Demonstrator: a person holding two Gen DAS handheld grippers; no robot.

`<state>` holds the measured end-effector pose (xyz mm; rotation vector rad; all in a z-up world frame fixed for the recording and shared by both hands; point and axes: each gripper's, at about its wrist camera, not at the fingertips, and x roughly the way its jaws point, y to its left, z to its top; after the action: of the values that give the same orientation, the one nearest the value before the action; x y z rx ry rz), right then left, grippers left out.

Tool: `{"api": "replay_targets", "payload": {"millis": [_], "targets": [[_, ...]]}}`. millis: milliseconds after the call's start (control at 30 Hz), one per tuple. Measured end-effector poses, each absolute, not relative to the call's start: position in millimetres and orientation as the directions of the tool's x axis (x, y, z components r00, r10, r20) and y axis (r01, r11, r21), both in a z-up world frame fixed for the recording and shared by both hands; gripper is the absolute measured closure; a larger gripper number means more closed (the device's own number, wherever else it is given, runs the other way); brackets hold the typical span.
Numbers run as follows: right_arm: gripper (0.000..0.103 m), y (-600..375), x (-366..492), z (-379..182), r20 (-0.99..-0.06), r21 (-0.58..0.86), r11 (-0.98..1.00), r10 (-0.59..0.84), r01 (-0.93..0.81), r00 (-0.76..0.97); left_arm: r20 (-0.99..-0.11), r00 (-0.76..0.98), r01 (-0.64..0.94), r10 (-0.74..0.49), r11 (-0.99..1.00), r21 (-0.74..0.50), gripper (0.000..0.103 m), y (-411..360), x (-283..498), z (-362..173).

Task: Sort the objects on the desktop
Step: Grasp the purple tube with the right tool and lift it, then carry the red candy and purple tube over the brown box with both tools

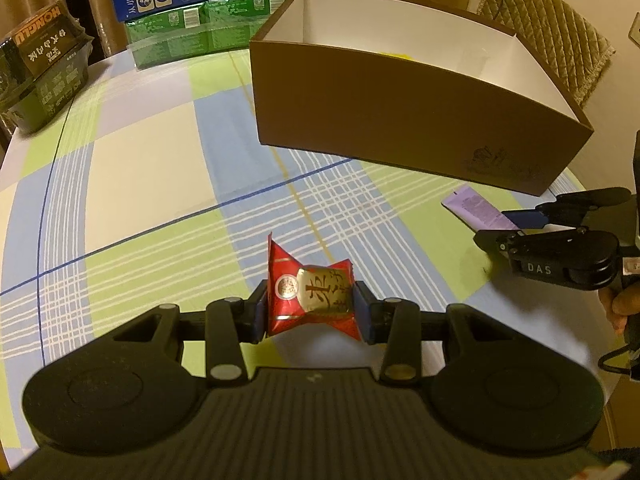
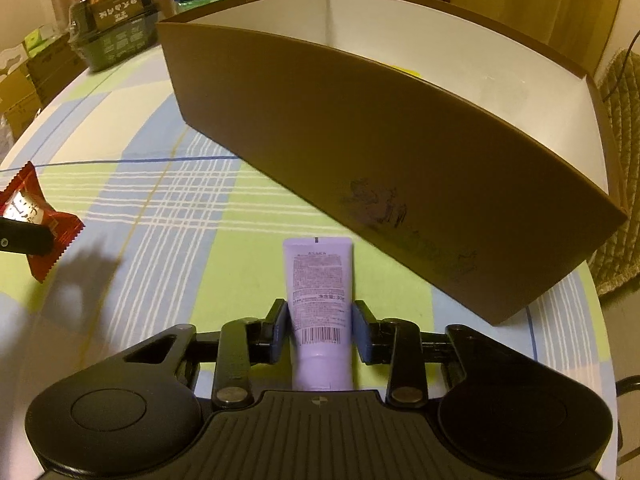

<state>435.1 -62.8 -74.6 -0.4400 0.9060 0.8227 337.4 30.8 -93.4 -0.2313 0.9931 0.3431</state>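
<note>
The left tool (image 1: 310, 306) pinches a red snack packet (image 1: 310, 296) between its blue pads, just above the checked surface (image 1: 160, 184). The right tool (image 2: 320, 324) has its pads against the sides of a lilac tube (image 2: 318, 292) lying on the surface. Beyond both stands an open brown box (image 1: 400, 120). Farther back sit stacked cartons (image 1: 192, 4).

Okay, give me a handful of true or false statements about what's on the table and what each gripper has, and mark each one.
1. The left gripper is shut on the red snack packet. True.
2. The purple tube lies inside the brown box. False: it lies on the checked tablecloth in front of the box, between the right gripper pads.
3. The brown box has a lid on. False: it is open-topped.
4. Something yellow shows inside the box. True.
</note>
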Motion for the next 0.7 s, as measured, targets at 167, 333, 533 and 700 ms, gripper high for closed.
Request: {"api": "replay_targets", "payload": {"millis": [167, 333, 533, 700], "targets": [[0.071, -68, 425, -74, -0.832, 0.005, 0.614, 0.441, -0.789, 0.338, -0.85, 0.5, -0.378, 0.169, 0.925, -0.039, 0.066, 26, 335, -94], [0.072, -76, 410, -73, -0.838, 0.024, 0.599, 0.448, -0.8, 0.311, -0.852, 0.5, -0.368, 0.157, 0.929, -0.044, 0.066, 22, 332, -95], [0.072, -87, 393, -68, -0.85, 0.083, 0.593, 0.461, -0.801, 0.253, -0.854, 0.503, -0.346, 0.135, 0.937, -0.055, 0.066, 18, 332, -96], [0.072, -98, 383, -63, -0.858, 0.117, 0.6, 0.463, -0.792, 0.224, -0.852, 0.51, -0.32, 0.12, 0.945, -0.059, 0.066, 12, 335, -94]]}}
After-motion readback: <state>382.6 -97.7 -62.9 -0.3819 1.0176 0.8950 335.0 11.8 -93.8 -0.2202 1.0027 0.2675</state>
